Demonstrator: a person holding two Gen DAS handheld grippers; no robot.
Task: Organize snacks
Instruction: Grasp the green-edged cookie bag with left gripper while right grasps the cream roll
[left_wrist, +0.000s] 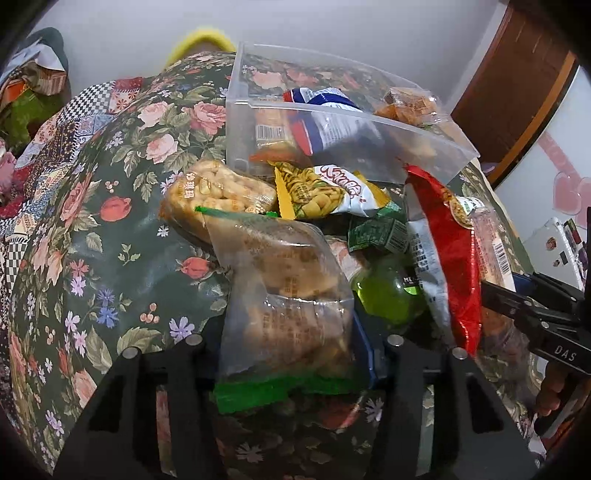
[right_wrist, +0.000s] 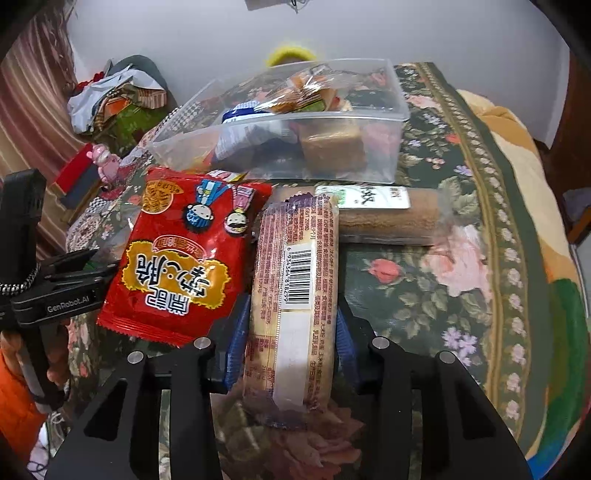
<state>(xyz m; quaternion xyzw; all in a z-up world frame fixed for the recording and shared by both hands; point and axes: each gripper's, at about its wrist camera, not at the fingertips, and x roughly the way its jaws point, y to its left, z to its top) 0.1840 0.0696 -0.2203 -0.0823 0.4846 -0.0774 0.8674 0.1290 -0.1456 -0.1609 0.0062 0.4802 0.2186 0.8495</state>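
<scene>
Right now your left gripper pinches a clear bag of snacks with a green strip. Your right gripper squeezes a long cracker pack. Just beside that pack lies a red snack bag. Farther back, more packets are piled up on the flowery cloth. Behind them stands the clear box, with some snacks already inside.

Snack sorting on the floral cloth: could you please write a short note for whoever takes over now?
Left gripper: shut on the clear green-sealed bag.
Right gripper: shut on the long biscuit pack.
Done: several snacks already sit in the clear bin.
Left: both held packs, the red packet, brown roll, green bottle and other loose packets on the floral cloth.
</scene>
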